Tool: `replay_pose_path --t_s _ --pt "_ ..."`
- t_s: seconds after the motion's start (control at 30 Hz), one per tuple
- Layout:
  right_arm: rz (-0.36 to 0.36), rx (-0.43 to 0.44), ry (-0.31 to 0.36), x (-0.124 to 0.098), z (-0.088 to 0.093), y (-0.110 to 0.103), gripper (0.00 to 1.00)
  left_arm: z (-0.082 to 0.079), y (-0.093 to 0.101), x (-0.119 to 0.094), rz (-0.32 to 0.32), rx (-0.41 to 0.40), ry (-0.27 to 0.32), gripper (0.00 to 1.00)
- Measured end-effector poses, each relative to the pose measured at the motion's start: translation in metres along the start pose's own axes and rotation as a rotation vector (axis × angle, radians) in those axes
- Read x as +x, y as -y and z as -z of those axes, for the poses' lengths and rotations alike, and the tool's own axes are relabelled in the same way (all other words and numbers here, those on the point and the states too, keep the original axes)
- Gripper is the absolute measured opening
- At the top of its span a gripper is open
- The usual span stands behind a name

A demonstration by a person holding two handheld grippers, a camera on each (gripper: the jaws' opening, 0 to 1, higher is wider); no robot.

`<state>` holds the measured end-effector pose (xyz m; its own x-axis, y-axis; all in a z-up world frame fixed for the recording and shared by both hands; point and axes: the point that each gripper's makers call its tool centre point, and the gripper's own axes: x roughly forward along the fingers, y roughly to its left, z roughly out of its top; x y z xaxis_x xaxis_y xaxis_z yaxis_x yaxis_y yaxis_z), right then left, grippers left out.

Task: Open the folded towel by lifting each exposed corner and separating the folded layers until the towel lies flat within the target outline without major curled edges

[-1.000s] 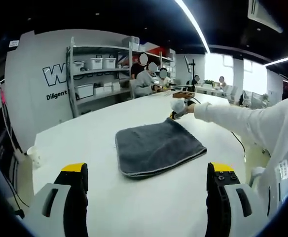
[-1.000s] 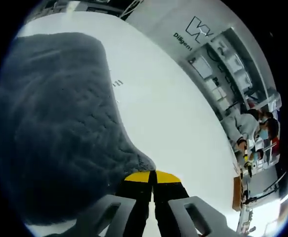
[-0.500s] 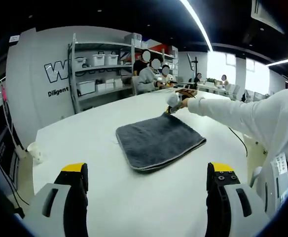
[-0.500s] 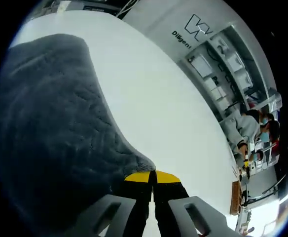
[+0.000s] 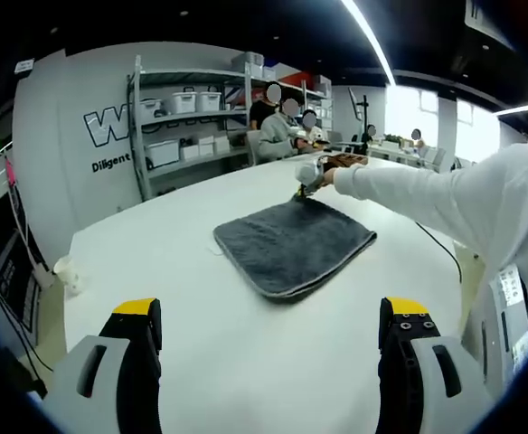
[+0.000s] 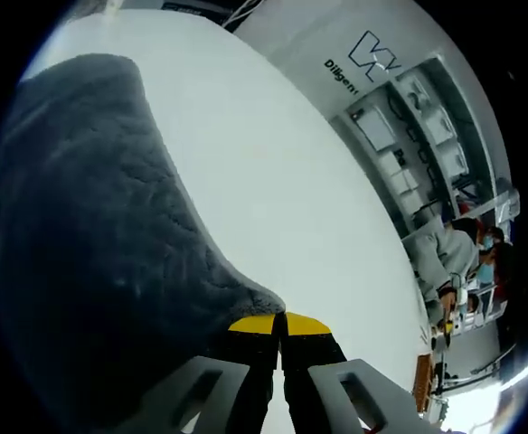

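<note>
Left gripper view: folded towel [image 5: 293,247] whole on bench [image 5: 201,353], left gripper [image 5: 268,318] released; right gripper [image 6: 279,323] clenched on towel corner.

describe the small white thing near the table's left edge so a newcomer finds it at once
Start at the big white table with the dark grey folded towel at its middle. From the towel, look far left to the table's edge: a small white cup stands alone there, the lone small object on that side.

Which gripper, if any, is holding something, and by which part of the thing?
The right gripper is shut on the towel, pinching one corner at the far end. The left gripper is open and holds nothing.
</note>
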<state>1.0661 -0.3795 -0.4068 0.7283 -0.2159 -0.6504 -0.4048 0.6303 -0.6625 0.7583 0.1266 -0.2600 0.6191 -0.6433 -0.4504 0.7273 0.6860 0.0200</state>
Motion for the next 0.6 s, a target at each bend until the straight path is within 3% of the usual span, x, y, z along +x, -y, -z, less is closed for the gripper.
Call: replay_pose_path --t_s 0.23,0.6 --pt "0.003 -0.073 0.02 0.023 -0.02 0.013 0.0 0.009 -0.005 0.009 -0.003 -0.011 -0.038 0.99" --pt "0.015 -0.113 0.024 0.034 -0.04 0.012 0.0 0.015 -0.007 0.012 0.001 -0.022 -0.061 0.99"
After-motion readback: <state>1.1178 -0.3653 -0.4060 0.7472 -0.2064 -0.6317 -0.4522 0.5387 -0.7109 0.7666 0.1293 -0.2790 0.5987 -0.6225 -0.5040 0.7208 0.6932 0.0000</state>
